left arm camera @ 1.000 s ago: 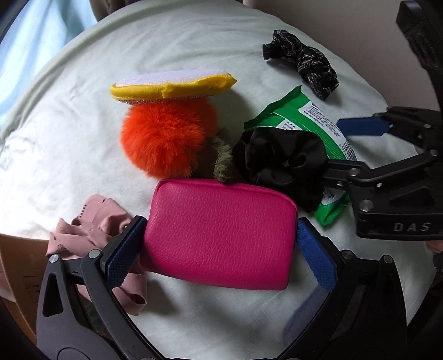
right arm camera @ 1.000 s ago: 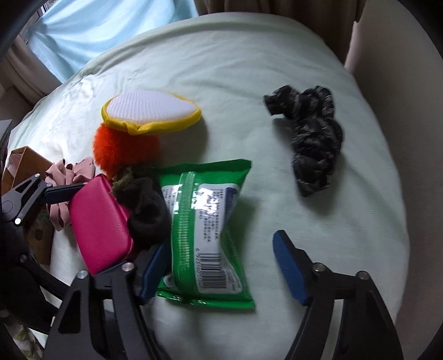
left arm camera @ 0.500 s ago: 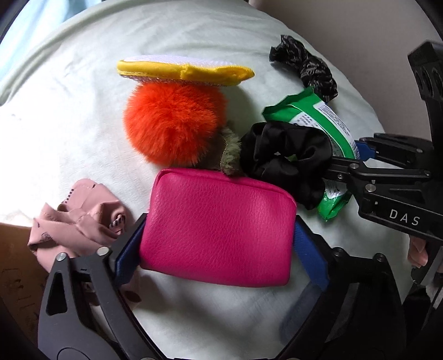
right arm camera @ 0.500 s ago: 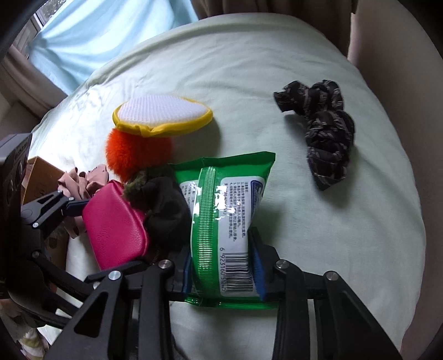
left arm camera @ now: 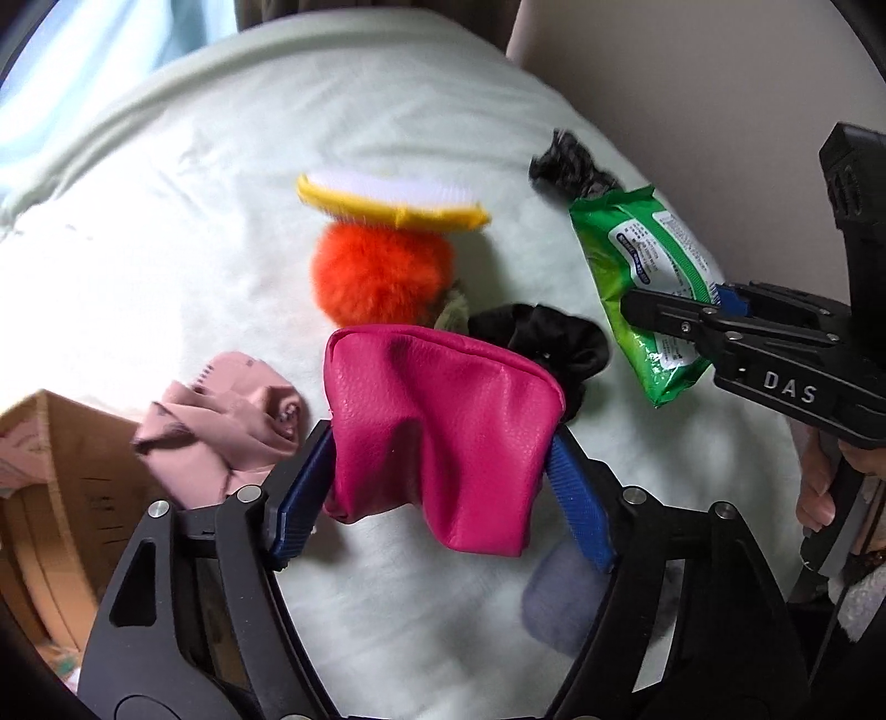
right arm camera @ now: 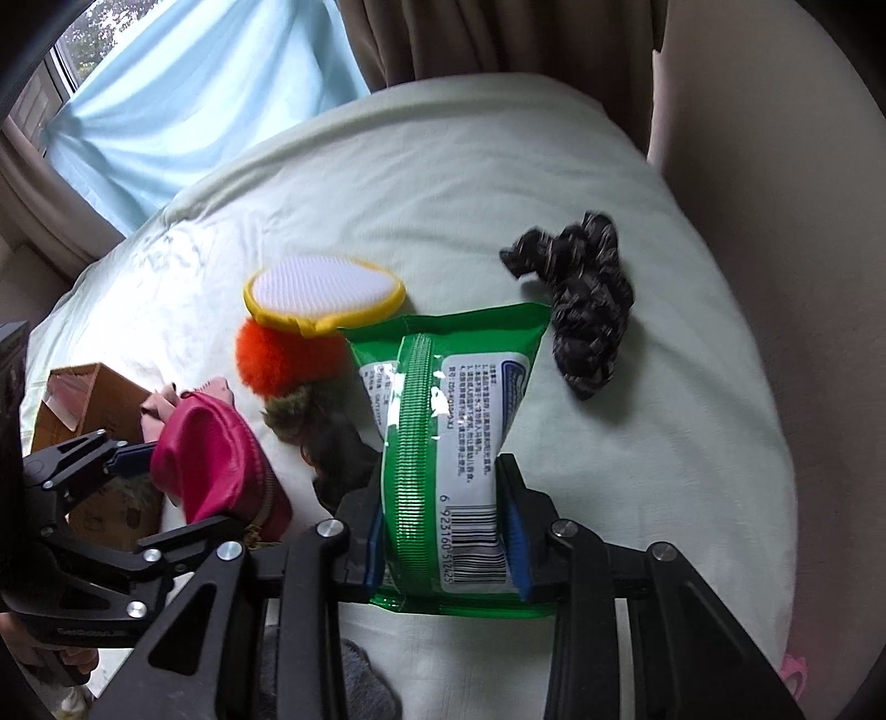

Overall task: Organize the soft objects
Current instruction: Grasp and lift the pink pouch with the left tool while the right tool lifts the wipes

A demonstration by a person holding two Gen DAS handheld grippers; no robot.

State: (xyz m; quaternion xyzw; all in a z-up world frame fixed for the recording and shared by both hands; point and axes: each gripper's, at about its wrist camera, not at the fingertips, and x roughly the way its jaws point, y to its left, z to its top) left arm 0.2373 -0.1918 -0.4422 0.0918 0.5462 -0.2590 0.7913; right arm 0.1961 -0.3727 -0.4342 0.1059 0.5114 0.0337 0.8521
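Barcode on wipes pack in right-wrist view only, jaws clenched on pack, pouch

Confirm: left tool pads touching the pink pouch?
Touching. In the left wrist view both blue pads of the left tool, which has just been closing, press the pink pouch, buckling it.

At your far left hangs a pale blue curtain flanked by brown drapes. A pale green bedsheet fills the middle. A cardboard box sits at your near left.
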